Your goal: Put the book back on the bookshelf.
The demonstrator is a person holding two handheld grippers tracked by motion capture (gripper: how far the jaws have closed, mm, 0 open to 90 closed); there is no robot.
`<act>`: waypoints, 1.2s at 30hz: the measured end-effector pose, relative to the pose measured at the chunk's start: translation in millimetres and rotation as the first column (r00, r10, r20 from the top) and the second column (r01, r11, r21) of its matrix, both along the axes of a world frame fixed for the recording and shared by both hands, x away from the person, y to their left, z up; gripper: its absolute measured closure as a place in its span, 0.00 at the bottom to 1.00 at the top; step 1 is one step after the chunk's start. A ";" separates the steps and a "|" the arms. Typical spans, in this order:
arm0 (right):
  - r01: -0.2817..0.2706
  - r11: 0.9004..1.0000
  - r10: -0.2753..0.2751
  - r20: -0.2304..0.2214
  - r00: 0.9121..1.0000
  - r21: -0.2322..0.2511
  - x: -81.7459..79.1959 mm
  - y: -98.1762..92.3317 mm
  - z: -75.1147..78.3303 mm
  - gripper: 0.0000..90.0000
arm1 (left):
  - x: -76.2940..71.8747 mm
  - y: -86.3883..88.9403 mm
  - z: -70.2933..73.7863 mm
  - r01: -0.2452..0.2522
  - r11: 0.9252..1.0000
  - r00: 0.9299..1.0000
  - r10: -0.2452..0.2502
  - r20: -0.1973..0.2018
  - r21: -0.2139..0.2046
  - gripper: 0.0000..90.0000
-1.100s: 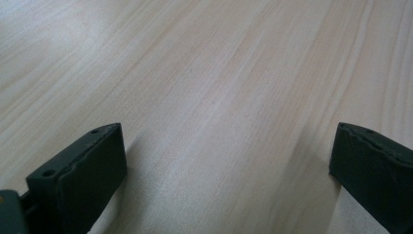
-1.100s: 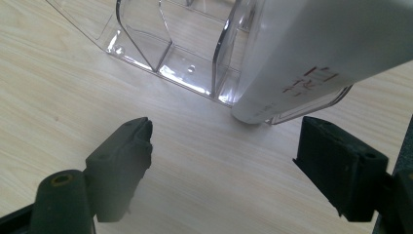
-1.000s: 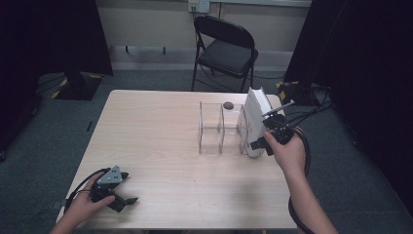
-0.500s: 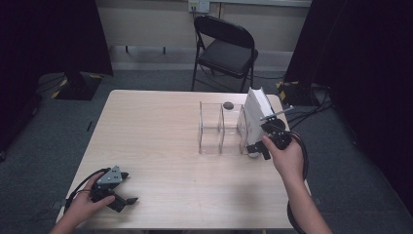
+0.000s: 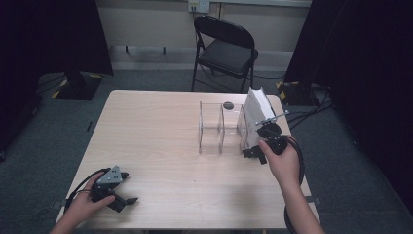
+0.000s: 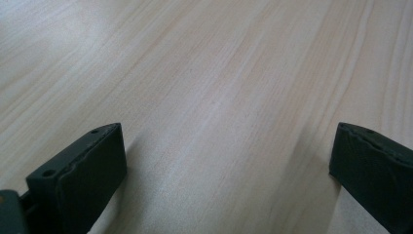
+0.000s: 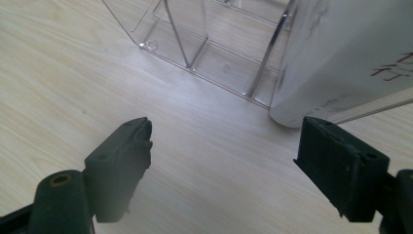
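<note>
Jaws of my right gripper (image 7: 221, 146) gape empty at lower centre — white book (image 7: 341, 53) upper right; left gripper (image 6: 229, 170) wide open too.

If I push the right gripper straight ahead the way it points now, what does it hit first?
Most likely the white book standing in the end slot of the clear divider rack. It sits just ahead of one finger of the open right gripper. Depth is unclear; the bare table lies between.

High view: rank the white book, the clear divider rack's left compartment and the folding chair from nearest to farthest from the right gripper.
From the right gripper:
1. White book, just beyond it, in the rack's right end.
2. Left compartment, toward the table's middle.
3. Folding chair, behind the table.
</note>
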State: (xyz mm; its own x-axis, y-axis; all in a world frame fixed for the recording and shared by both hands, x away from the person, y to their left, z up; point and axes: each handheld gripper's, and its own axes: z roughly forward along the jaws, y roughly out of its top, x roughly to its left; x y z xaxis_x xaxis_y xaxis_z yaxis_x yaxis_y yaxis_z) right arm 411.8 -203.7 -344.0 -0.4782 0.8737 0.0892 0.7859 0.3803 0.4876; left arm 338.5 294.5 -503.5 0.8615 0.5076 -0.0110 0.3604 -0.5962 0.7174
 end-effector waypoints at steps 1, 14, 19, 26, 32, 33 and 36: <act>-0.003 1.000 0.003 -0.001 1.000 0.003 -0.8 1.4 -0.8 0.21 | 0.0 -0.1 -0.2 -0.001 1.000 1.000 0.001 0.000 -0.001 0.00; -0.062 0.998 0.062 -0.007 0.998 0.002 -5.5 15.9 -21.2 0.21 | -0.1 -0.2 -0.3 -0.002 1.000 1.000 0.002 0.002 -0.001 0.00; -0.082 0.997 0.082 -0.008 0.997 0.010 -7.6 22.9 -28.2 0.21 | -0.1 0.0 0.0 0.000 1.000 1.000 0.000 -0.002 0.000 0.00; -0.101 0.994 0.101 -0.017 0.995 0.030 -8.4 30.9 -36.6 0.21 | 0.0 0.0 0.0 0.000 1.000 1.000 0.000 -0.001 0.001 0.00; -0.115 0.993 0.116 -0.017 0.993 0.026 -10.2 37.8 -44.2 0.21 | 0.0 0.0 0.0 0.000 1.000 1.000 0.000 -0.001 0.001 0.00; -0.116 0.993 0.117 -0.020 0.993 0.030 -10.5 38.9 -45.4 0.21 | 0.0 0.1 0.1 0.001 1.000 1.000 -0.001 -0.001 0.002 0.00; -0.120 0.992 0.120 -0.015 0.993 0.036 -11.0 42.2 -49.4 0.21 | 0.0 -0.2 -0.3 -0.002 1.000 1.000 0.002 0.001 -0.002 0.00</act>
State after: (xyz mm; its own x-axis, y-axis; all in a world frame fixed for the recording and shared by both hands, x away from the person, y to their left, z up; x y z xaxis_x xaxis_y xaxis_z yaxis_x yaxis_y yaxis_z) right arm 400.8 -161.6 -393.4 -0.5775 0.8064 0.1275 0.7440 0.4556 0.4888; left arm 338.4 294.3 -503.8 0.8607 0.5089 -0.0111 0.3607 -0.5943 0.7188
